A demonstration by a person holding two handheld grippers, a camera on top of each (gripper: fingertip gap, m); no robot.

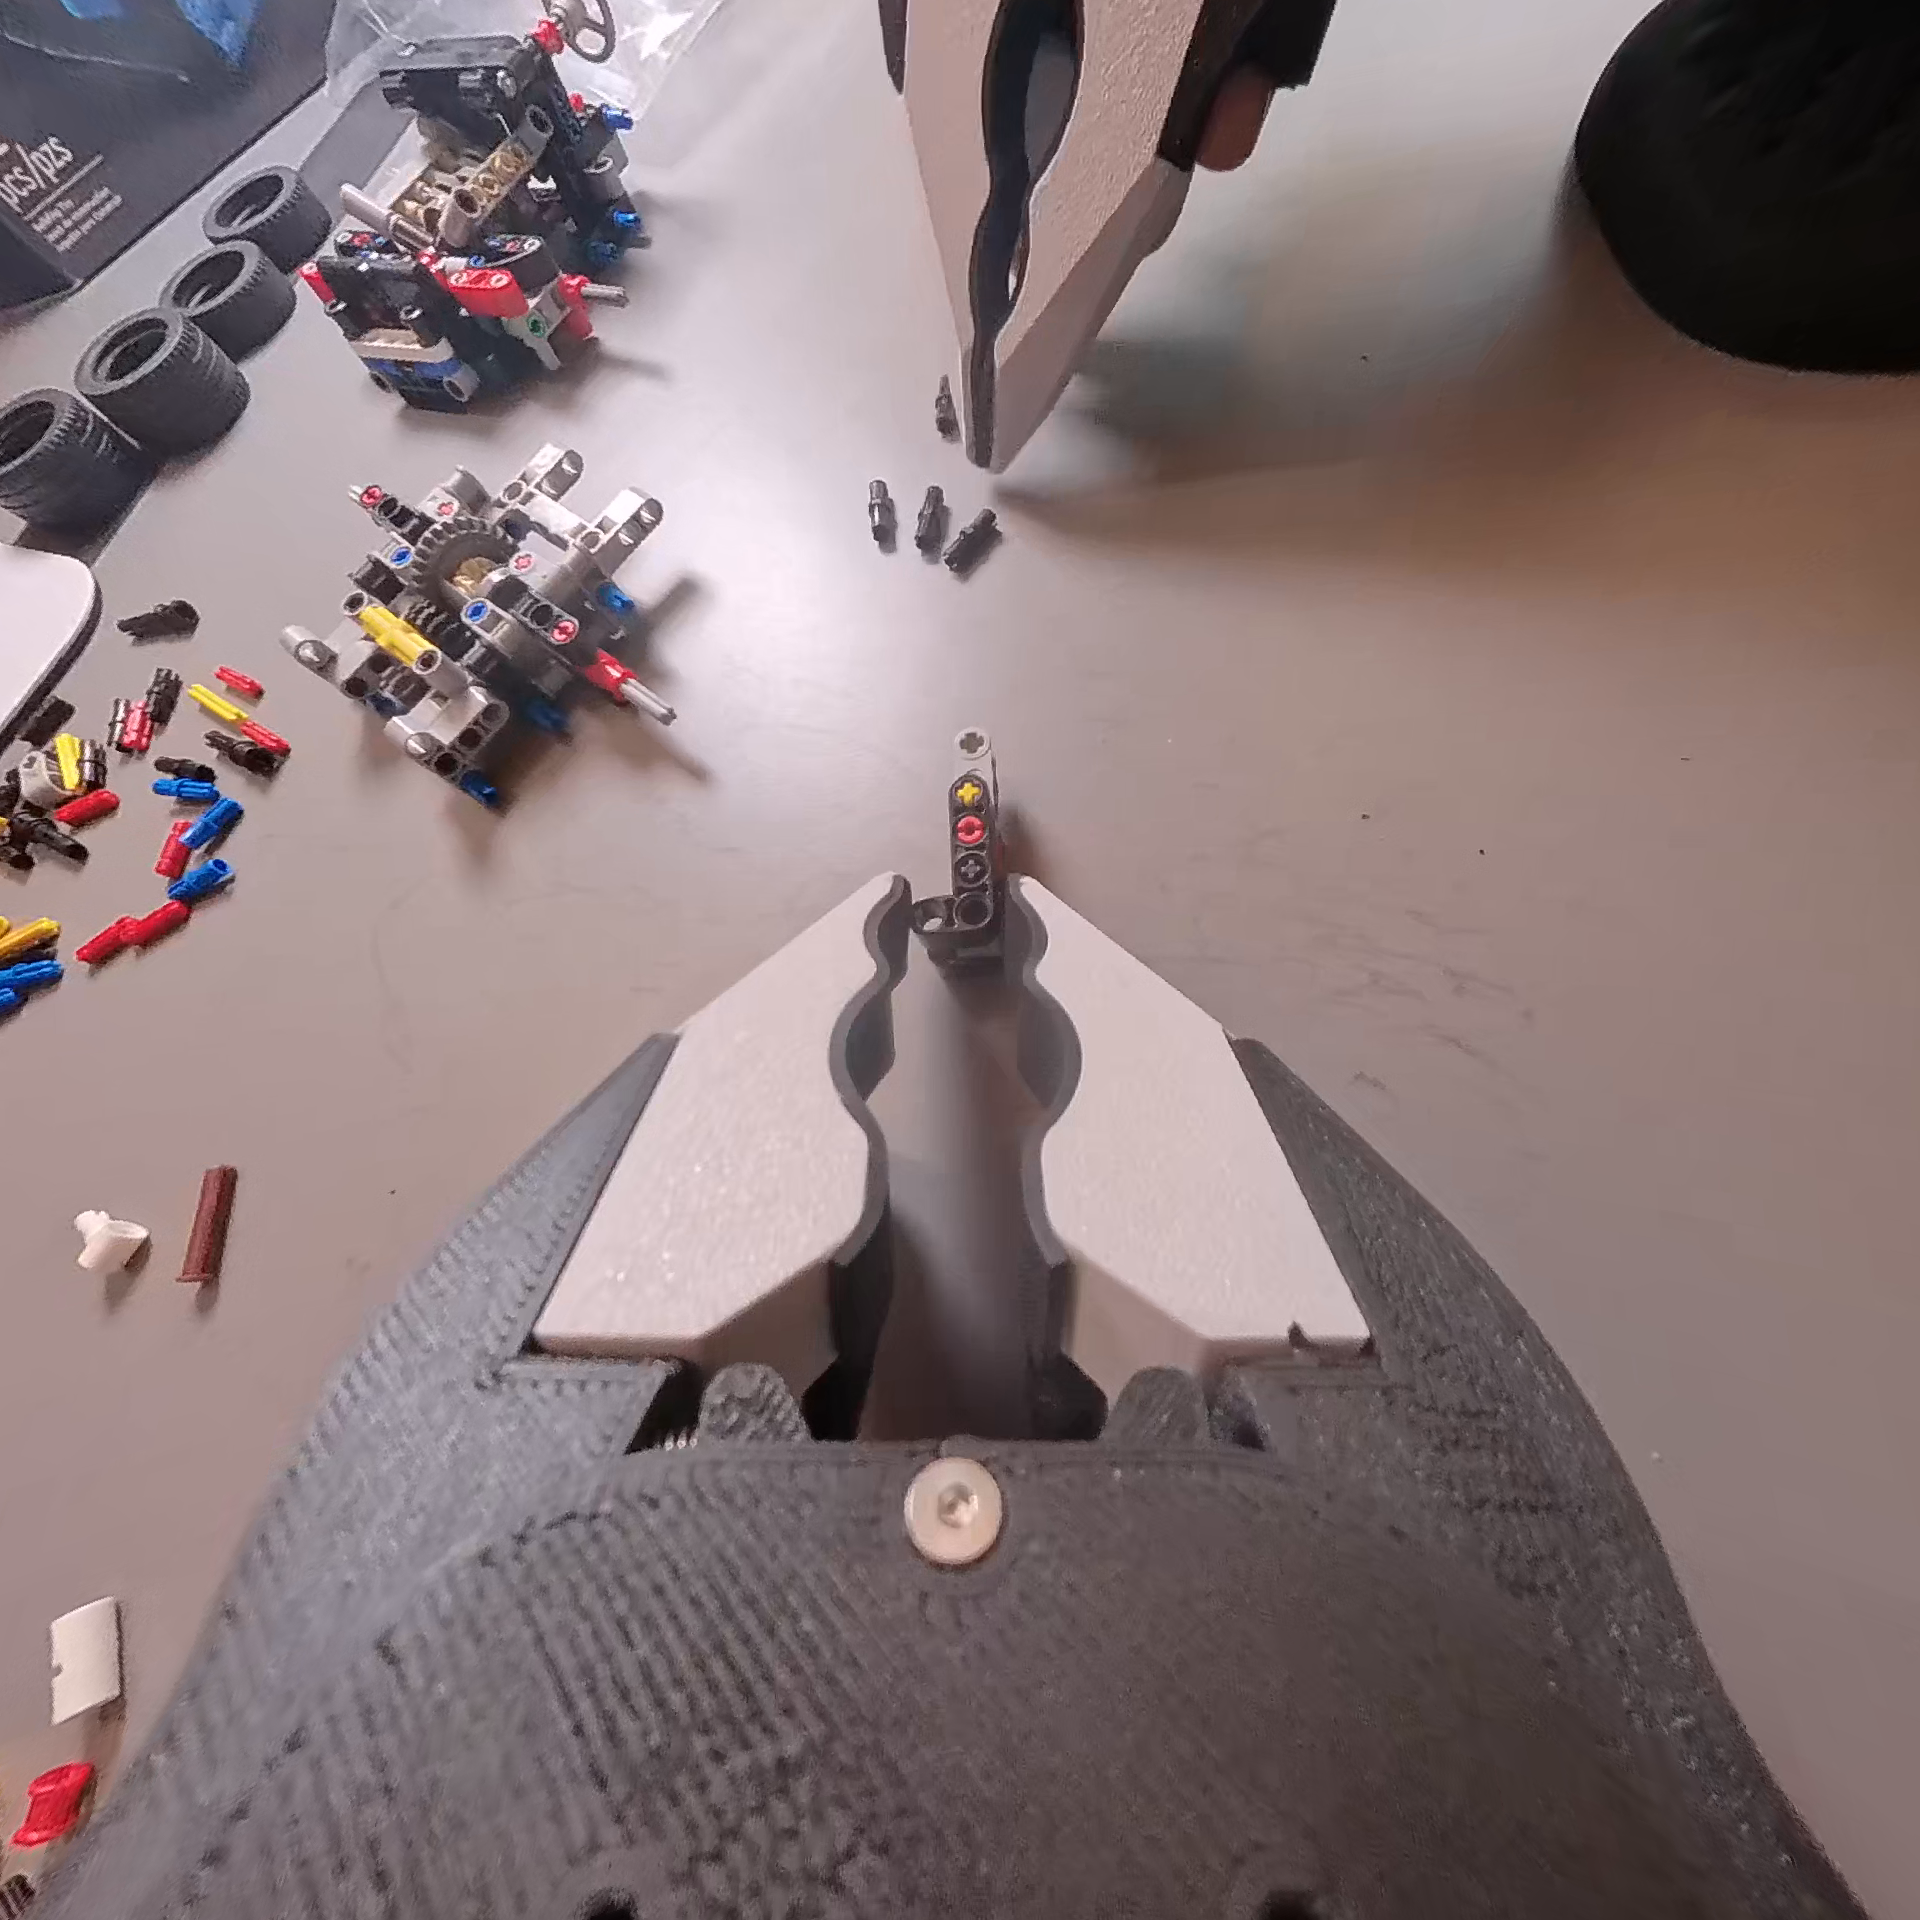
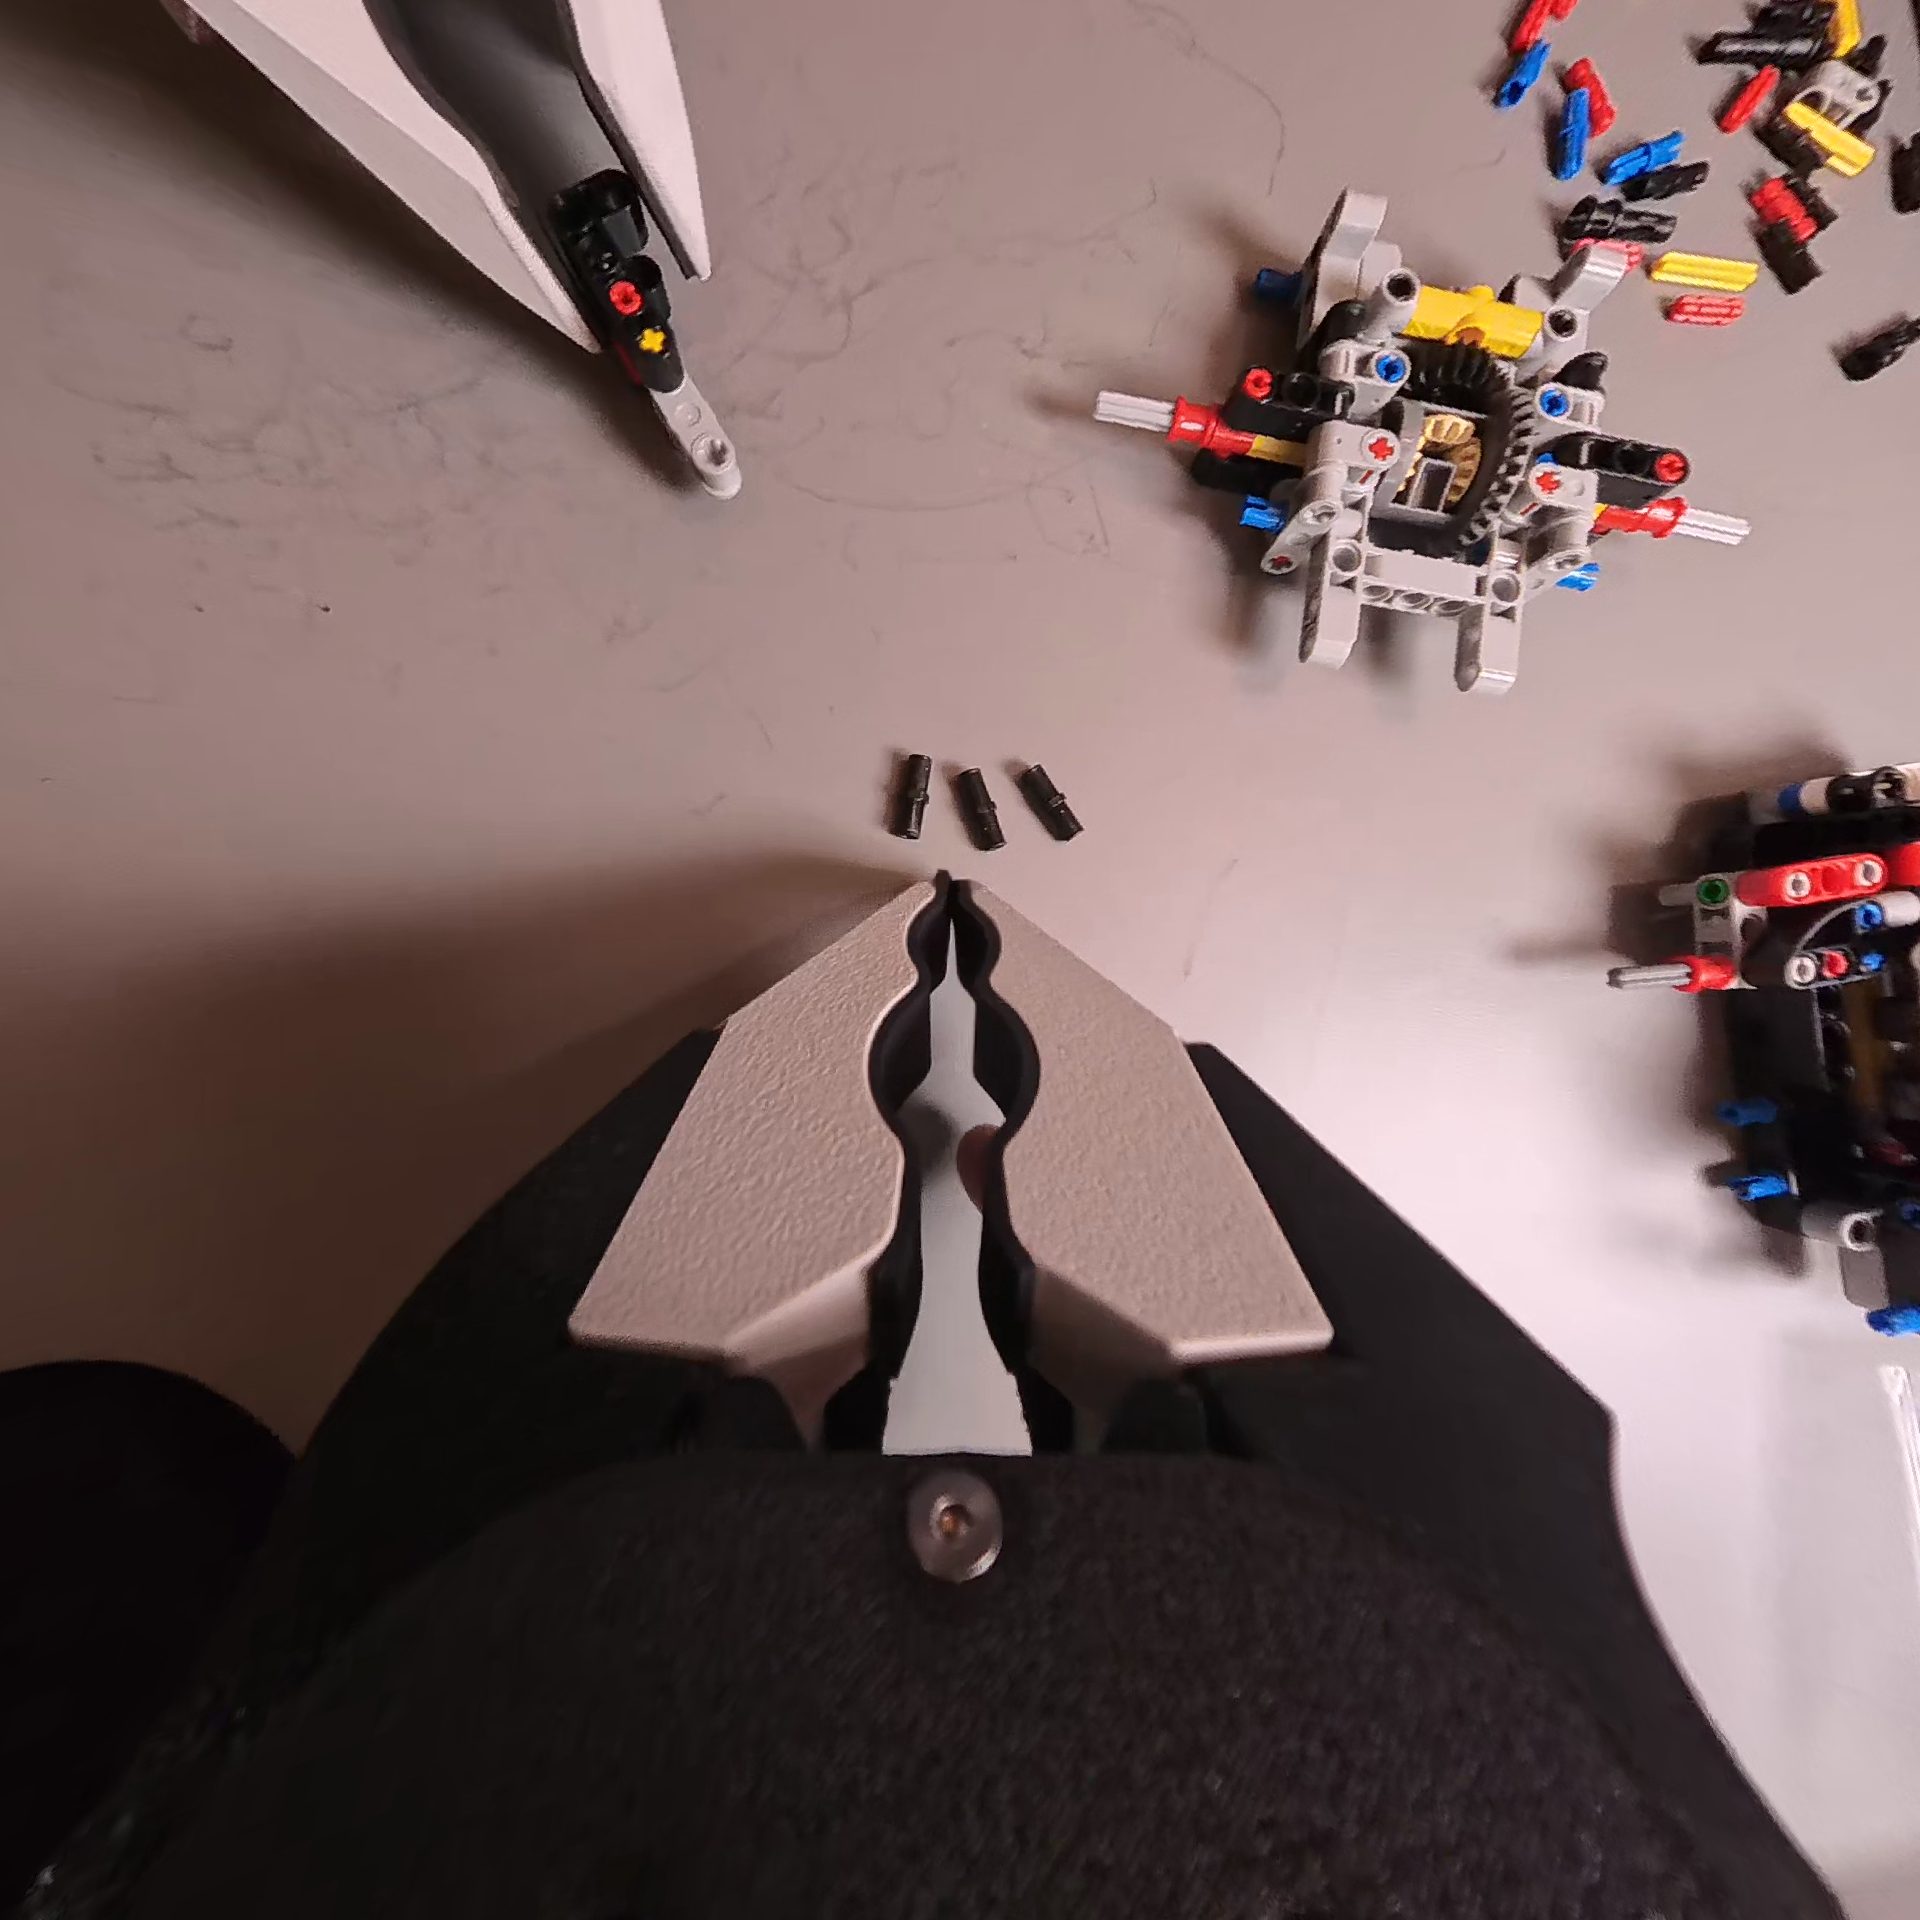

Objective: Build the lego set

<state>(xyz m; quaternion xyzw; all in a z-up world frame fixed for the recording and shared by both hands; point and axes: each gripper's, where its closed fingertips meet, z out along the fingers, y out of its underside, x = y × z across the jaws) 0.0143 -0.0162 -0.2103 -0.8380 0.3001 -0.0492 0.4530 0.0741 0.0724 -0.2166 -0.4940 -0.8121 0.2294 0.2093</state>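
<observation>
My left gripper [image 1: 961, 894] is shut on a small black beam assembly [image 1: 971, 842] that carries a yellow pin, a red pin and a light grey end. The assembly sticks out past the fingertips over the grey table [image 1: 1351, 727]. The right wrist view shows the same grip [image 2: 644, 322] at the upper left. My right gripper [image 2: 951, 891] is shut, its pads meeting at the tip, just short of three black pins [image 2: 977, 805] lying in a row. In the left wrist view the right gripper [image 1: 982, 447] points down at the table, with one more black pin [image 1: 943, 405] right beside its tip.
A grey geared assembly [image 1: 488, 613] and a larger black assembly [image 1: 488, 229] stand to the left. Several black tyres [image 1: 156, 374] and loose red, blue, yellow and black pins [image 1: 156, 790] lie at the far left. A dark red piece [image 1: 208, 1224] and a white piece [image 1: 109, 1242] lie nearer. My hands' fingertips stand some 12 cm from each other.
</observation>
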